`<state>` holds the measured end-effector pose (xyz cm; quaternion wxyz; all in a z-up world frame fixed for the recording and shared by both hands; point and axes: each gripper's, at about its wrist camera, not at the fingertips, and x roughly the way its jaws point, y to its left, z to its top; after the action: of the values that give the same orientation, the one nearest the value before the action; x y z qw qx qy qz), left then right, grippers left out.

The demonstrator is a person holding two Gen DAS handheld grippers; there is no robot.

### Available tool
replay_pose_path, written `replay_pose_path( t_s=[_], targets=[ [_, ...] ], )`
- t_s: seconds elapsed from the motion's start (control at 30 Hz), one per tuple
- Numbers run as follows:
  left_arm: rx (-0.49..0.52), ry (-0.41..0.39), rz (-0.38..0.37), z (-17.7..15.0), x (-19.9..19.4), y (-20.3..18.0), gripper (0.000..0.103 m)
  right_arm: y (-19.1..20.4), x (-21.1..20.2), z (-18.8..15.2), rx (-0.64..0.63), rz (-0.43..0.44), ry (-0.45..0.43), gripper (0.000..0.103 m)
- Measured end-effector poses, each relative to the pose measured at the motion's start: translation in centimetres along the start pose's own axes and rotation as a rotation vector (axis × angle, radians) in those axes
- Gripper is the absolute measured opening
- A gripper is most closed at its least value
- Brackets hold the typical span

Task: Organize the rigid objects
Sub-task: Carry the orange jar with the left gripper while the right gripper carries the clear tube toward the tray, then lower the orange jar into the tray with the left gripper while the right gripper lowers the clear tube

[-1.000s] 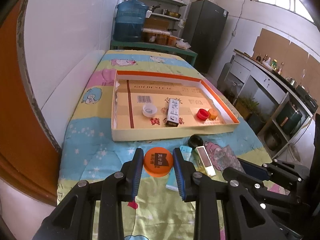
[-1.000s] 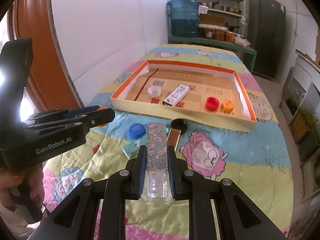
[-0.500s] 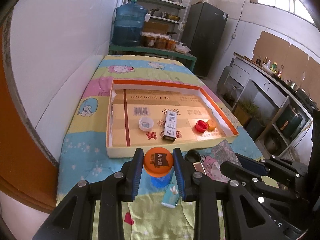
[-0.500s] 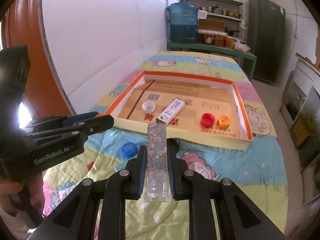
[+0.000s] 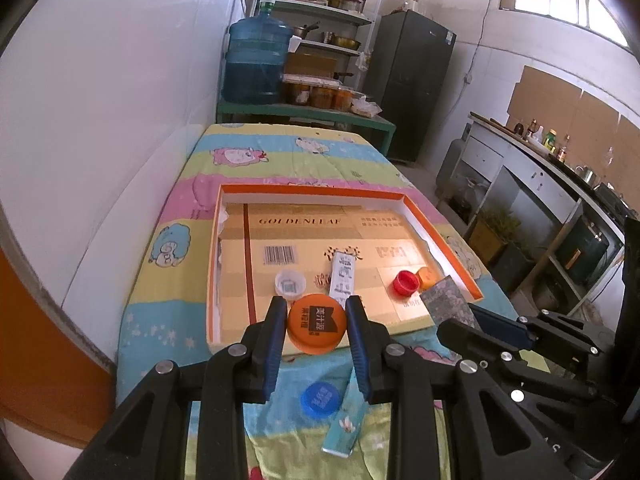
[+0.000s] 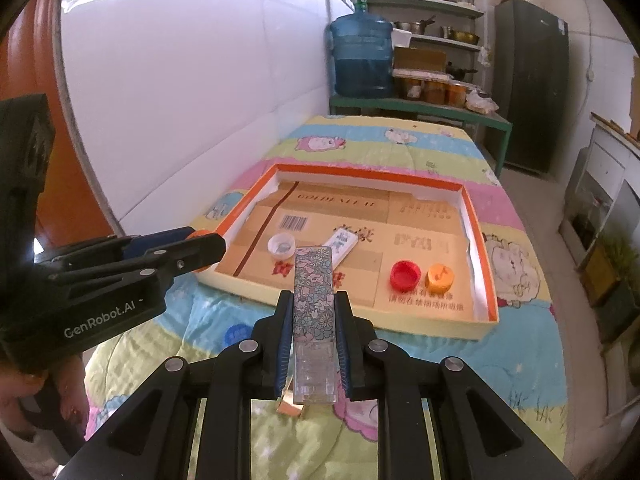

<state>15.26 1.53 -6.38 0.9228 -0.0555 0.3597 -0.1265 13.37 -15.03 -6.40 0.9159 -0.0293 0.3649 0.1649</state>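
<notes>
My left gripper is shut on a round orange lid and holds it above the near edge of the orange-rimmed cardboard tray. My right gripper is shut on a long floral-patterned case with a clear end, held just short of the tray. The tray holds a clear cap, a white box, a red cap and an orange cap.
A blue cap and a pale blue packet lie on the cartoon blanket near me. A gold item lies under the right gripper. A white wall runs along the left. A water jug and shelves stand beyond the bed.
Both grippers have risen and moved forward toward the tray with their loads. The orange lid now hangs over the tray's near edge; the blue cap beneath it has come into view.
</notes>
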Motion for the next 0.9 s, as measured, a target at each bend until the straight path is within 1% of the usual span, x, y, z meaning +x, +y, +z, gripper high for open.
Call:
replay_pose_path(
  t_s=[0.57,0.9],
  targets=[
    [0.018,0.001,0.009,3.5,3.4,-0.1,0.031,-2.9,2.2,3.3,0.009,-0.024,-0.027,0.02],
    [0.009,0.016,0.016,5.5,6.2,0.0,0.031,-4.3,4.8,5.3,0.016,-0.026,-0.009,0.02]
  ],
)
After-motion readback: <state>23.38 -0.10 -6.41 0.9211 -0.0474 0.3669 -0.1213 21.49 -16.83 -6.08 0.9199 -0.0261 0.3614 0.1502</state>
